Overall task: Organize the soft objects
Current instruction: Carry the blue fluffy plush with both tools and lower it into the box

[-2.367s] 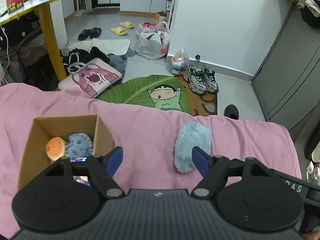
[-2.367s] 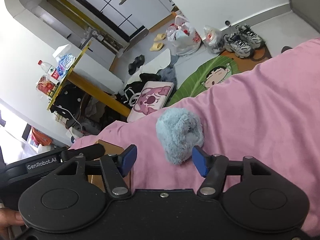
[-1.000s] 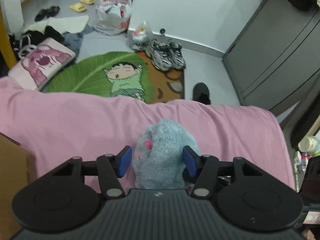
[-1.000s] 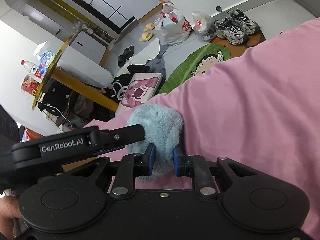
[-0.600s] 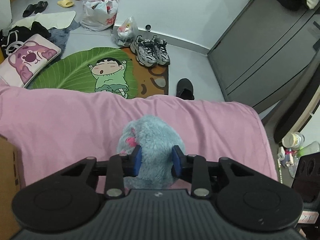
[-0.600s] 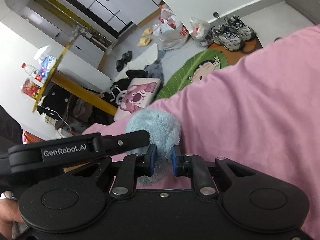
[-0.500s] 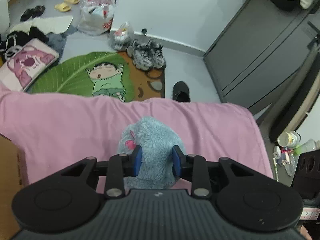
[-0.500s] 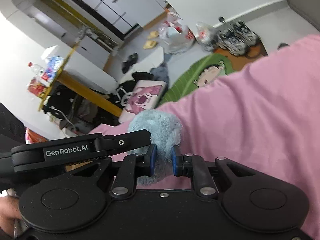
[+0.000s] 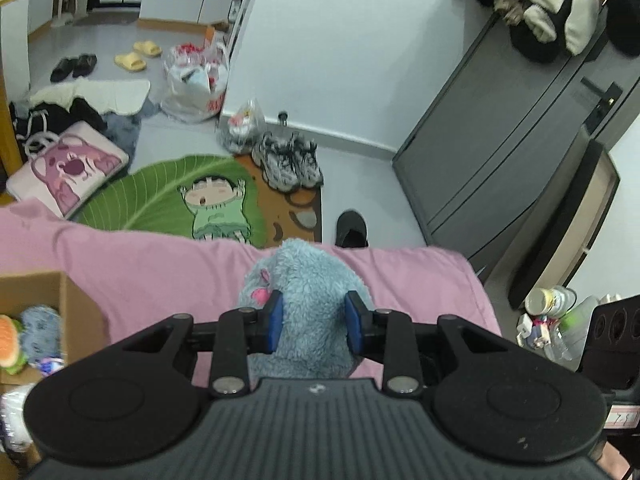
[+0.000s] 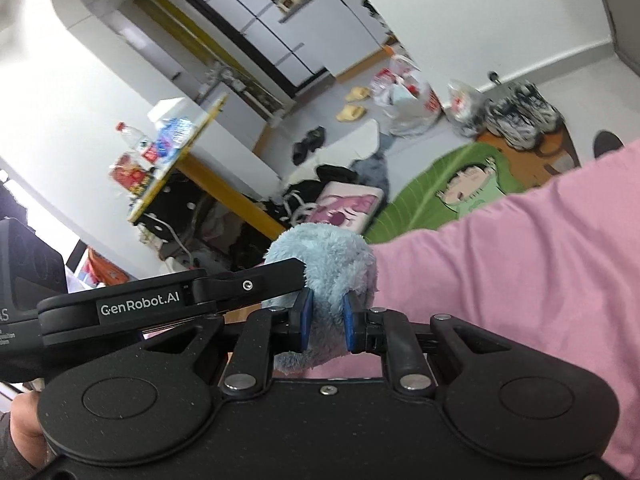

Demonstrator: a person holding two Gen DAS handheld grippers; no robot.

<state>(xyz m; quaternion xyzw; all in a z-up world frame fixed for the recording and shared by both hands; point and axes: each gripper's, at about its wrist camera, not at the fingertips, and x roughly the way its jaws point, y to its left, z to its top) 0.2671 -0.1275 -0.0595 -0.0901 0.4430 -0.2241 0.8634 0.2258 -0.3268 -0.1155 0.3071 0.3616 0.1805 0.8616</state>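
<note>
A fluffy blue plush toy (image 9: 310, 276) with a pink patch is held up above the pink bedsheet (image 9: 152, 264). My left gripper (image 9: 314, 316) is shut on its middle. My right gripper (image 10: 324, 320) is shut on the same blue plush toy (image 10: 328, 256) from the other side, and the left gripper's arm (image 10: 168, 296) crosses in front of it. A cardboard box (image 9: 76, 304) stands on the bed at the lower left, holding a burger plush (image 9: 9, 340) and a blue plush (image 9: 40, 332).
Beyond the bed edge lie a green cartoon rug (image 9: 180, 196), grey sneakers (image 9: 288, 160), a pink cushion (image 9: 68, 168) and plastic bags (image 9: 196, 80). A grey door (image 9: 500, 152) stands at right. A yellow-legged table (image 10: 192, 148) with bottles shows in the right wrist view.
Both grippers closed on the blue plush toy and lifted it off the sheet. The left view has swung left, bringing the cardboard box back into sight.
</note>
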